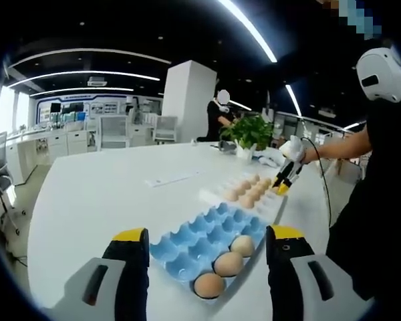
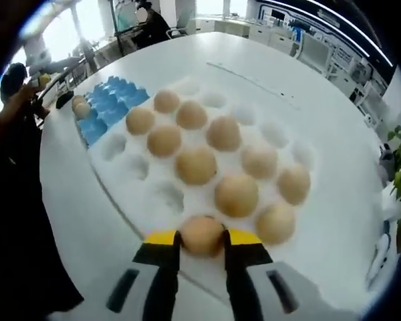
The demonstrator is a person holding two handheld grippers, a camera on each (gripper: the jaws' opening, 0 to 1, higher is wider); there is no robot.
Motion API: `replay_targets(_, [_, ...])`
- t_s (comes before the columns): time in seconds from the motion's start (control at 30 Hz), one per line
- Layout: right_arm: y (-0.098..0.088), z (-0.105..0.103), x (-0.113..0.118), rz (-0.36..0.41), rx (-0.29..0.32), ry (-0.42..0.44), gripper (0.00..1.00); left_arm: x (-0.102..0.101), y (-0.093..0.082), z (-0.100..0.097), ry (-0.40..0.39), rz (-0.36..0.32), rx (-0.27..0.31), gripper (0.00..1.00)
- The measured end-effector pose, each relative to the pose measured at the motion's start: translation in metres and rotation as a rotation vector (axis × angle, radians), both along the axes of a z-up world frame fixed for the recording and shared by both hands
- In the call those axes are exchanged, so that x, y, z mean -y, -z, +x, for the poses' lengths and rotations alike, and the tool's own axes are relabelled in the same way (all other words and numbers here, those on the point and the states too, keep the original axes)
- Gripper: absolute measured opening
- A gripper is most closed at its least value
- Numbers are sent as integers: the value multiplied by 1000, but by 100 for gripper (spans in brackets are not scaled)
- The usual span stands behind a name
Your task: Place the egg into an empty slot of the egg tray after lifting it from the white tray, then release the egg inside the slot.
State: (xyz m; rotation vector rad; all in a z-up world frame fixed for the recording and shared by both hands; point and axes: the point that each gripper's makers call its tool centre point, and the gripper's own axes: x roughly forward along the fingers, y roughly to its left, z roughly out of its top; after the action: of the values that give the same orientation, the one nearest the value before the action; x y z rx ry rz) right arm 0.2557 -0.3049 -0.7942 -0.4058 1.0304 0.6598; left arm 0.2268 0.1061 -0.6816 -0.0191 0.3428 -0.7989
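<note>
A wide white bench (image 1: 107, 194) stands in a bright open office with ceiling light strips, cabinets and a potted plant (image 1: 248, 130). On it lie the blue egg tray (image 1: 204, 244), with three eggs in its near row, and just beyond it the white tray (image 2: 154, 194).

The right gripper view looks down on the white tray, where the right tongs (image 2: 202, 242) are clamped on the egg (image 2: 202, 234) at the tray's near edge, one pad on each side. It appears to sit in its cup, not yet lifted.

The egg should be light, smooth, rigid but brittle; a gentle squeeze across its widest part seems safest.

The left gripper view shows what the other lacks: the blue tray's many empty slots and the left tongs (image 1: 207, 244) spread apart, holding nothing. The right gripper (image 1: 284, 179) shows there at the white tray.
</note>
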Motion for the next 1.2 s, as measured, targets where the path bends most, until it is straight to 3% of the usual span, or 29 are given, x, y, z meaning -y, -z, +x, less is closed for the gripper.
replay_targets(0.1, [-2,1,2,54,-8,92,25,-1,0,1,-3,-4,-2,72])
replay_targets(0.3, [-1,0,1,51,-22,109,25,-2,2,-1,-1,-2,-11,71])
replay_targets(0.37, [0,1,-1,5,-24,76,25,-2,4,-1,-3,-1,-14,71])
replay_targets(0.57, [1,1,-2,-4,-6,-37,27,-2,2,-2,-3,-1,-9,71])
replay_targets(0.87, [-2,1,-2,-16,7,12,24,-4,2,-1,-13,1,0,74])
replay_targets(1.0, [-7,1,0,-39,52,-9,21,-7,4,1,-23,-8,-1,74])
replay_targets(1.2, [-6,3,-3,-58,53,-22,22,-4,5,-1,-12,-15,-10,72])
